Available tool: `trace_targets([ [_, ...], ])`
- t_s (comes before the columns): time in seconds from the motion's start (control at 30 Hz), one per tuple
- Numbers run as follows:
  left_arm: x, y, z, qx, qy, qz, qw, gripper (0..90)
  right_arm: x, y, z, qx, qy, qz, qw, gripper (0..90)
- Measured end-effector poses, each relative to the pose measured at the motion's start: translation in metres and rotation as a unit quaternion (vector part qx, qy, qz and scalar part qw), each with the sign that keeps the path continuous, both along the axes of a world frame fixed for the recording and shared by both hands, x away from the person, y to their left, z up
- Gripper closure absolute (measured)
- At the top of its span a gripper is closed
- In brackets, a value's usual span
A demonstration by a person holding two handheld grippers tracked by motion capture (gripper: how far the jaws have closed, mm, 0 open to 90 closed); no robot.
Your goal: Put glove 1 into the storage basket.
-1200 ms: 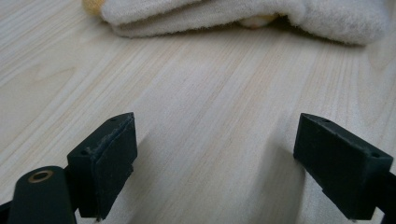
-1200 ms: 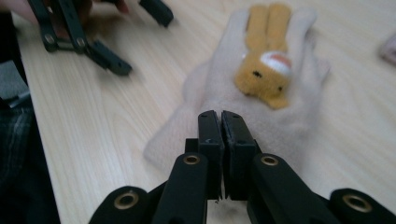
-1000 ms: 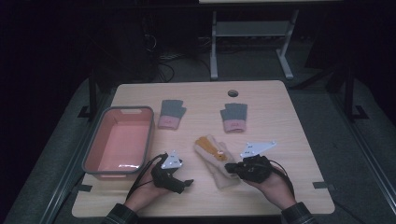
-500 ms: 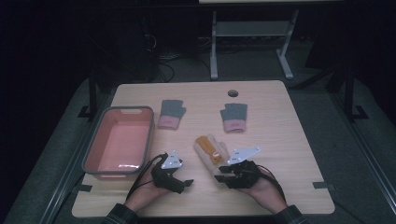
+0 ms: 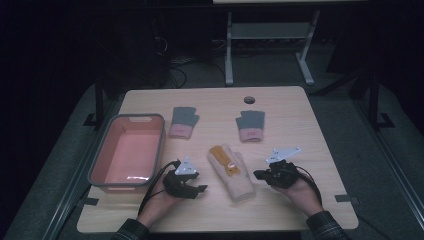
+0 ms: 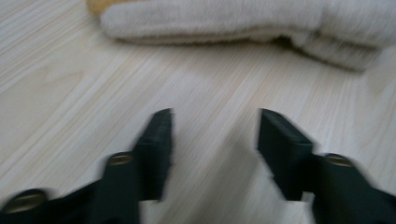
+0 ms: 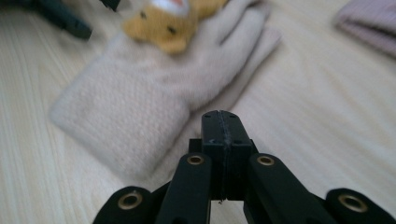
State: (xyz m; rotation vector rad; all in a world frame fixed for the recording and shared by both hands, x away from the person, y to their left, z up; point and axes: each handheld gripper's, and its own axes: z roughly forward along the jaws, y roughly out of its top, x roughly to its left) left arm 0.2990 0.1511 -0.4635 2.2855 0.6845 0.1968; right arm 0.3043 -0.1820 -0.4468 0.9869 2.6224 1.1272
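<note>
Pale wooden desk carries 1 cream knitted mitten with orange animal face, untouched between left gripper, fingers apart, and right gripper, fingers closed empty; pink plastic bin holds nothing.

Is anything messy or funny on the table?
Nothing is spilled or broken. The cream mitten with an orange animal face lies slanted, while the two grey gloves sit side by side. The pink bin is empty.

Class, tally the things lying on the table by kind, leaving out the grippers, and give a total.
Grey-and-pink gloves: 2
Beige glove with orange patch: 1
Pink bin: 1
Total: 4
</note>
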Motion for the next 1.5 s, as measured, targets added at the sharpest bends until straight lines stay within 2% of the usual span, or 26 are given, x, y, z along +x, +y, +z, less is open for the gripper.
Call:
trace_targets([
  [0.1, 0.002, -0.009, 0.006, 0.009, 0.003, -0.007, 0.9999, 68.0, 0.004, 0.004, -0.006, -0.008, 0.011, 0.014, 0.9998, 90.0],
  [0.17, 0.001, -0.016, 0.009, 0.015, 0.004, -0.01, 0.9998, 79.0, 0.004, 0.008, -0.008, -0.01, 0.01, 0.024, 0.9996, 90.0],
  [0.27, 0.005, -0.023, 0.011, 0.014, 0.009, -0.014, 0.9998, 89.3, 0.003, 0.012, -0.009, -0.013, 0.018, 0.031, 0.9993, 90.0],
  [0.4, 0.011, -0.033, 0.009, 0.015, 0.018, -0.017, 0.9996, 89.4, 0.002, 0.015, -0.012, -0.018, 0.023, 0.039, 0.9988, 90.0],
  [0.5, 0.014, -0.04, 0.007, 0.019, 0.015, -0.018, 0.9995, 89.4, 0.003, 0.014, -0.012, -0.017, 0.022, 0.043, 0.9987, 90.0],
  [0.6, 0.014, -0.046, 0.005, 0.027, 0.015, -0.025, 0.9992, 89.4, 0.003, 0.016, -0.012, -0.012, 0.029, 0.044, 0.9985, 90.0],
  [0.67, 0.015, -0.048, 0.003, 0.023, 0.02, -0.023, 0.9993, 89.3, 0.001, 0.018, -0.012, -0.007, 0.033, 0.052, 0.9981, 90.0],
  [0.77, 0.016, -0.048, 0.003, 0.022, 0.022, -0.023, 0.9992, 89.2, -0.002, 0.027, -0.012, -0.013, 0.034, 0.07, 0.9969, 90.0],
  [1.03, 0.022, -0.042, 0.004, 0.025, 0.025, -0.026, 0.999, 88.7, -0.009, 0.045, -0.015, -0.007, 0.038, 0.099, 0.9943, 90.0],
  [1.17, 0.027, -0.04, 0.004, 0.006, 0.035, -0.017, 0.9992, 88.8, -0.012, 0.057, -0.016, 0.0, 0.044, 0.114, 0.9925, 90.0],
  [1.33, 0.031, -0.038, 0.006, 0.003, 0.037, -0.013, 0.9992, 89.2, -0.017, 0.071, -0.017, 0.001, 0.041, 0.135, 0.99, 90.0],
  [1.37, 0.031, -0.039, 0.006, -0.003, 0.038, -0.008, 0.9992, 89.2, -0.018, 0.074, -0.017, 0.004, 0.044, 0.136, 0.9897, 90.0],
  [1.4, 0.032, -0.038, 0.007, 0.002, 0.036, -0.012, 0.9993, 89.2, -0.019, 0.076, -0.017, 0.005, 0.042, 0.138, 0.9895, 90.0],
  [1.47, 0.033, -0.038, 0.008, 0.0, 0.036, -0.011, 0.9993, 89.3, -0.021, 0.083, -0.018, 0.002, 0.037, 0.145, 0.9887, 90.0],
  [1.5, 0.034, -0.037, 0.008, -0.007, 0.037, -0.006, 0.9993, 89.3, -0.022, 0.086, -0.018, 0.002, 0.036, 0.148, 0.9883, 90.0],
])
